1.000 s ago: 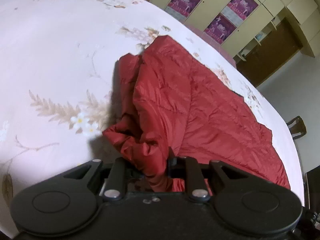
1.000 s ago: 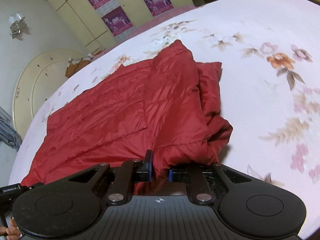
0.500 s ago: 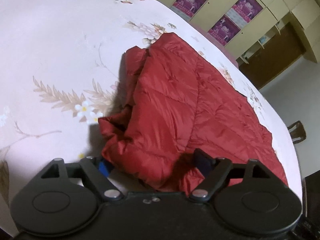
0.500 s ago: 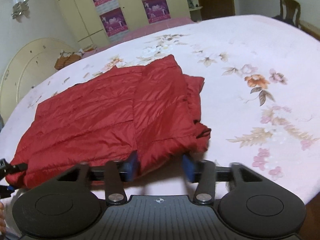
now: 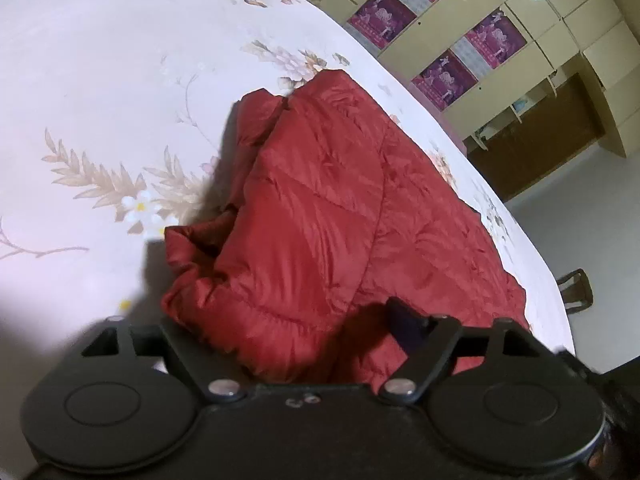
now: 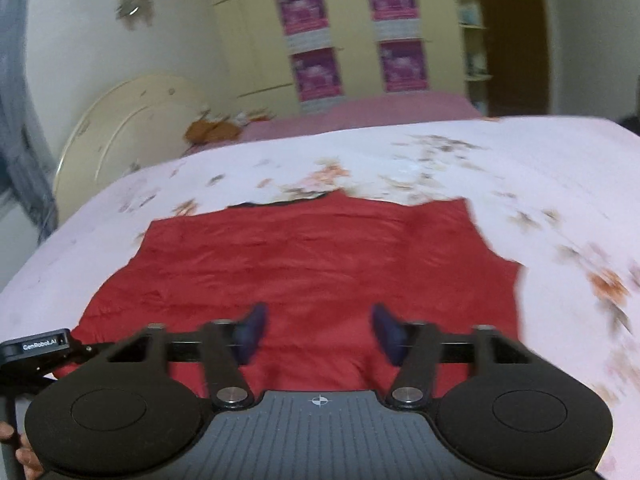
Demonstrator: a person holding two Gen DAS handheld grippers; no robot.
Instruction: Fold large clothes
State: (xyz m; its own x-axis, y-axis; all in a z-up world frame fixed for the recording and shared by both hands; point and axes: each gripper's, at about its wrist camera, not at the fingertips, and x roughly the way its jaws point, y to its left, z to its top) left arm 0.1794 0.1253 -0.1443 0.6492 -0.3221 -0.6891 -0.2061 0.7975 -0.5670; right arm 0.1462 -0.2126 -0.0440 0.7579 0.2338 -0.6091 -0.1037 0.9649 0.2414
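Both grippers hang over the red quilted jacket [image 5: 320, 216], which lies folded on the floral bedsheet [image 5: 100, 80]. Left gripper [image 5: 288, 332], jaws wide and closing, straddles the jacket's near edge at lower centre without pinching; right gripper [image 6: 318, 332], jaws closing, holds nothing.

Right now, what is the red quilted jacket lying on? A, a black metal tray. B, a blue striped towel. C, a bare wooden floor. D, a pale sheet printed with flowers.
D: the red quilted jacket lies spread on a pale sheet with leaf and blossom prints, which shows around the garment in both wrist views.
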